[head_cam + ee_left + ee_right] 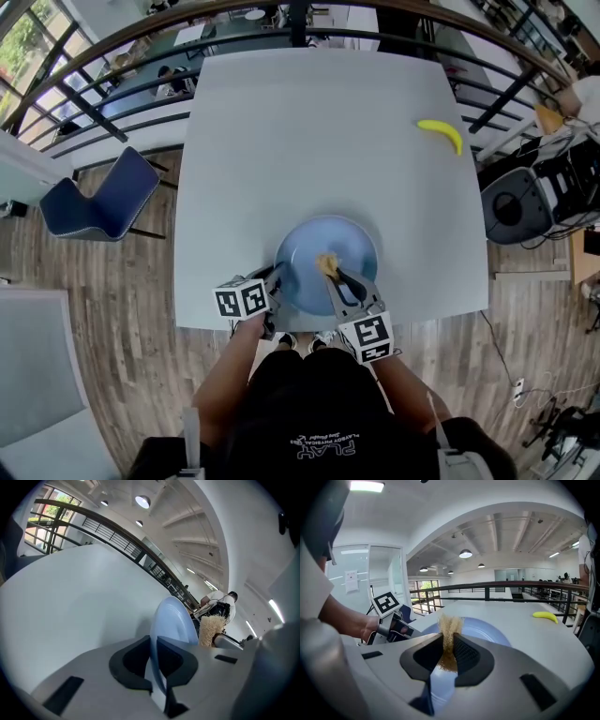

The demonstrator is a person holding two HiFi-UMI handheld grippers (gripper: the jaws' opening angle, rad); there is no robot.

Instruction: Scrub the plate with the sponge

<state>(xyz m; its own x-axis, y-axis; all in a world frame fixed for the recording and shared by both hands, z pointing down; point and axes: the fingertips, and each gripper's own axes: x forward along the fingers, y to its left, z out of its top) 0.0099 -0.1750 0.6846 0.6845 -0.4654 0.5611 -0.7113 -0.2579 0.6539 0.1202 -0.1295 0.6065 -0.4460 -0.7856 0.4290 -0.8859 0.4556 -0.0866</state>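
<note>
left gripper (153, 660): fingers (131, 660) pinched on the near rim of the pale blue plate (176, 620); the plate shows edge-on between them and tilts upward in the left gripper view; whether it touches the tabletop (309, 141) cannot be told; from the head view it sits at the tabletop's near edge, just in front of the person; right gripper (449, 651): fingers (471, 656) clamped on a tan, fibrous sponge (449, 625), its tuft standing above them over the plate's face near the middle; a banana (441, 133) lies well apart near the far right edge; writing: "play" in large letters, upside down, on the black shirt (323, 448); the smaller line beside it is unreadable; black-and-white square markers on each gripper's cube (242, 300)
</note>
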